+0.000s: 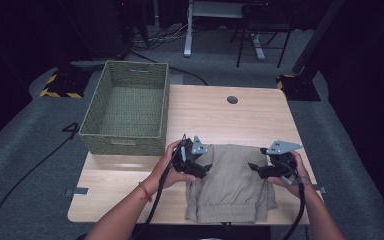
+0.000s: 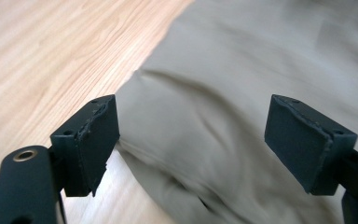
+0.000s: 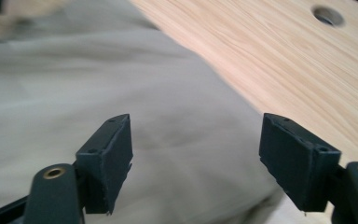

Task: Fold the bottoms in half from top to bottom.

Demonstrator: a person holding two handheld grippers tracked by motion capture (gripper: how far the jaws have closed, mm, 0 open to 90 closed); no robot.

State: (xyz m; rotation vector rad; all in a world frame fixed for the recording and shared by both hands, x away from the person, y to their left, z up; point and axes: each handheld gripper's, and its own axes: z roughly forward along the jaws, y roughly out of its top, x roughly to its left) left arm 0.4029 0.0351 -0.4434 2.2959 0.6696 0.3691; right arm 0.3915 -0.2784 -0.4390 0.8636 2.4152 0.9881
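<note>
A folded pair of beige cloth trousers (image 1: 232,182) lies on the near half of the pale wooden tabletop (image 1: 240,117), its elastic waistband at the near edge, and creased along both sides. The left gripper (image 1: 206,169), held in the person's left hand (image 1: 172,167), sits at the garment's left edge, its black body and grey three-cornered plate leaning inward over the cloth. In the left gripper view its jaws stand wide apart above the trousers (image 2: 242,116), with a fold of fabric and a strip of tabletop (image 2: 51,51) below; the pads press on nothing. The right gripper (image 1: 253,167), in the right hand (image 1: 292,175), hovers at the garment's right edge, pointing inward toward the left one. In the right gripper view its jaws are likewise spread wide, with the beige cloth (image 3: 98,93) beneath them and nothing clamped. A round cable hole (image 3: 327,15) shows in the wood beyond. A green woven rectangular basket (image 1: 125,142) stands at the tabletop's far left corner, well apart from the trousers.
</note>
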